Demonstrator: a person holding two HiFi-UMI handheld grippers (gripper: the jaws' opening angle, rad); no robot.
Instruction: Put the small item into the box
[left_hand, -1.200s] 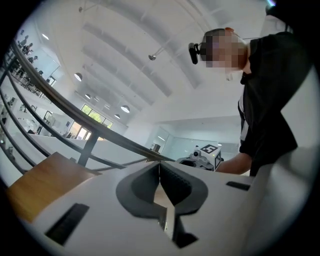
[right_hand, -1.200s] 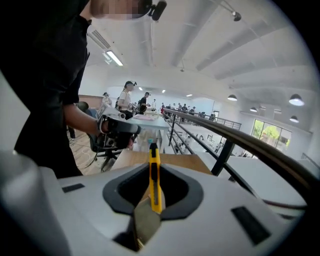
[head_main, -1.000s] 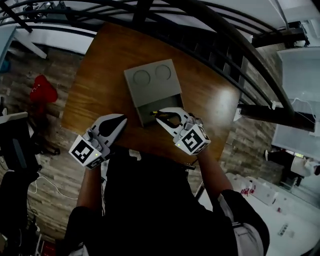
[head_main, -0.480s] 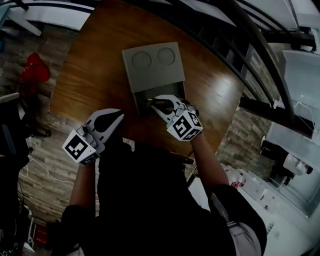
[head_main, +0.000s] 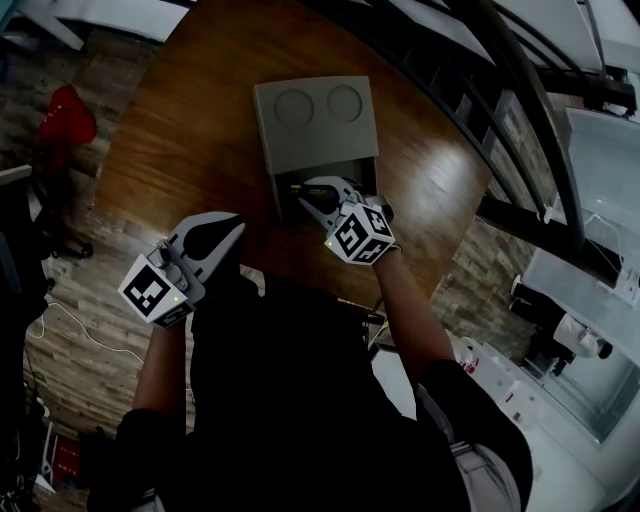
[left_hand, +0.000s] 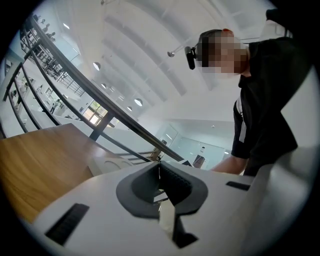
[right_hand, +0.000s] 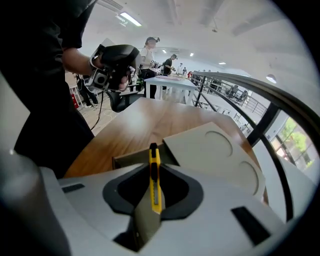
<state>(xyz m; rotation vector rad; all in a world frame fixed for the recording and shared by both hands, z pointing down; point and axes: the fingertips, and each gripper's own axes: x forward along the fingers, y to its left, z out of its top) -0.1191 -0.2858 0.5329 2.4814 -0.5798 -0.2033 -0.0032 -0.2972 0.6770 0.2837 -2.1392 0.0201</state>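
Right tongs (head_main: 310, 192) pinching yellow cutter (right_hand: 154, 172) over open near slot of box (head_main: 318, 135); left tongs (head_main: 222, 228) pressed together, empty, idle; placing step; next probably lower, then release.

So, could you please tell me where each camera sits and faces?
Head view: on the head, steeply down at table, box, left gripper, right gripper, torso.
Left gripper view: along its shut jaws, up at a railing; torso right.
Right gripper view: along its jaws, shut on a knife, toward the box.
Head and right gripper views share the box.
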